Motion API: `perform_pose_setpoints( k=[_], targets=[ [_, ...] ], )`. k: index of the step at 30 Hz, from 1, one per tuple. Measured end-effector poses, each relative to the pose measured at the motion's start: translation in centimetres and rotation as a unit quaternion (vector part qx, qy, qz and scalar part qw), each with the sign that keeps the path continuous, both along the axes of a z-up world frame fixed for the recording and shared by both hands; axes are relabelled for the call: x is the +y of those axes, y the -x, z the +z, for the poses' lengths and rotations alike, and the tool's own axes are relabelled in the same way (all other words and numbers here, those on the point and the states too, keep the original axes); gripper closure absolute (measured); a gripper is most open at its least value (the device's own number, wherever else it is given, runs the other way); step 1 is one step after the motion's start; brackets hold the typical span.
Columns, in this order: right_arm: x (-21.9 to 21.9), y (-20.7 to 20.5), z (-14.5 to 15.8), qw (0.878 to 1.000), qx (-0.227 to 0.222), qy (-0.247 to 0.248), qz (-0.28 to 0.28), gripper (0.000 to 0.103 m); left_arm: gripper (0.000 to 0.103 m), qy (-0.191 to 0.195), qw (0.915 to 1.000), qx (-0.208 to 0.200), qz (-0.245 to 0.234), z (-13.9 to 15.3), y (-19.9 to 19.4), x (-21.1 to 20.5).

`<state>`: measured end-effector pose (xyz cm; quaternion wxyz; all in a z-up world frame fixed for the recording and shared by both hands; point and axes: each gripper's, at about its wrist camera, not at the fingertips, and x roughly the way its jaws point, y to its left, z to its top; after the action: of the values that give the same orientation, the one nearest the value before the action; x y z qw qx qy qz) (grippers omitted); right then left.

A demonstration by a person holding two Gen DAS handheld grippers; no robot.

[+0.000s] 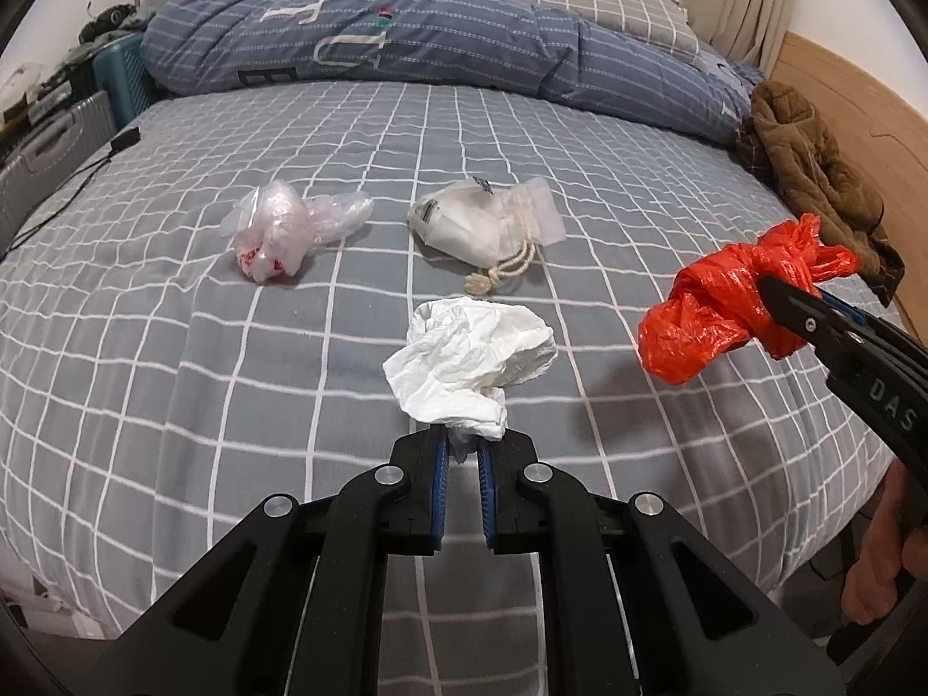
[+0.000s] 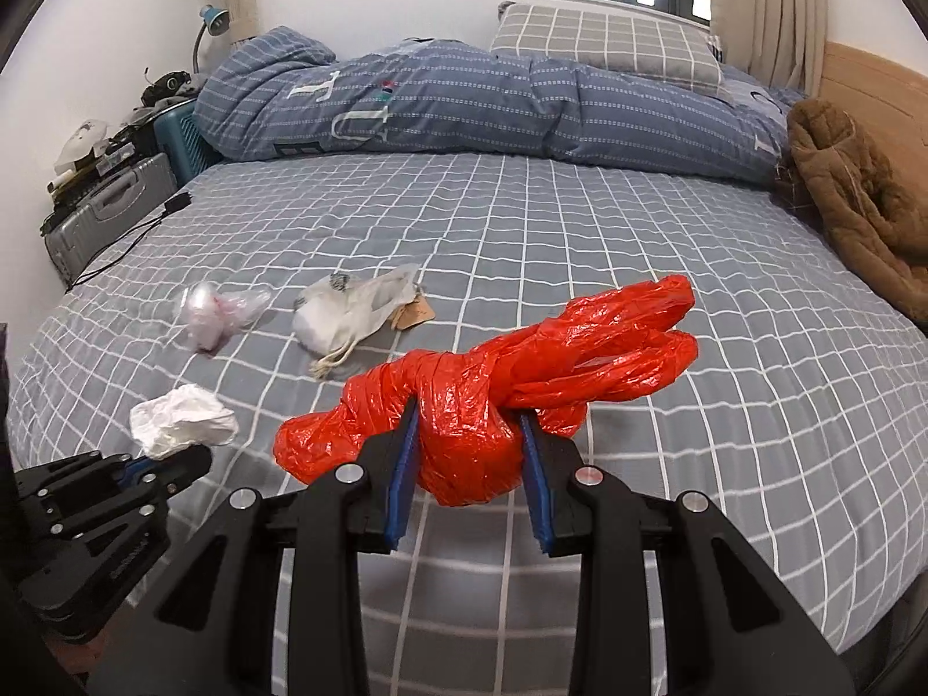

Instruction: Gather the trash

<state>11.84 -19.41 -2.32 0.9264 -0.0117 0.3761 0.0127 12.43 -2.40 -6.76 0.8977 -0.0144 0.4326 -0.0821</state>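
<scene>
The left gripper point(image 1: 462, 442) pinches the near edge of a crumpled white tissue point(image 1: 470, 368), its blue-padded jaws drawn almost together on a thin tuft of the paper; the rest of the wad bulges out ahead of the tips, above the grey checked bedsheet point(image 1: 174, 377). From the right wrist view the same tissue point(image 2: 182, 420) sits at the tip of the left gripper point(image 2: 174, 461), low on the left side.

The right gripper point(image 2: 467, 441) clamps a knotted red plastic bag point(image 2: 493, 400) around its thick middle, jaws held partly apart by the bulk of the bundle, with one twisted end sticking out left and the looped handles reaching forward and right. In the left wrist view the red plastic bag point(image 1: 725, 307) hangs clear of the bedsheet, to the right of the tissue, in the right gripper point(image 1: 771, 301).

Beyond the tissue, two more pieces lie on the bedsheet: a clear crumpled plastic bag point(image 1: 290, 229) with red print, to the left, and a white drawstring pouch point(image 1: 481, 226) with a knotted cord, nearer the middle. They lie near each other but apart.

Farther back from the tissue, a blue striped duvet point(image 1: 406, 40) is heaped across the bed, and a brown jacket point(image 1: 812, 174) lies at the right edge beside the wooden headboard point(image 1: 858, 110).
</scene>
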Motion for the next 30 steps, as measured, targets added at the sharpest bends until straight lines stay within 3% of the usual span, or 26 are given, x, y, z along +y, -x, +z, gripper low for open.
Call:
perform_pose_setpoints(
  k=[13, 30],
  targets=[
    [0.5, 6.7, 1.1, 1.000, -0.003, -0.004, -0.004, 0.073, 0.095, 0.005, 0.9998, -0.003, -0.017, 0.6, 5.4, -0.6],
    [0.7, 15.1, 0.2, 1.000, 0.015, -0.018, -0.013, 0.072, 0.095, 0.018, 0.9996, 0.013, -0.019, 0.2, 12.1, -0.1]
  ],
)
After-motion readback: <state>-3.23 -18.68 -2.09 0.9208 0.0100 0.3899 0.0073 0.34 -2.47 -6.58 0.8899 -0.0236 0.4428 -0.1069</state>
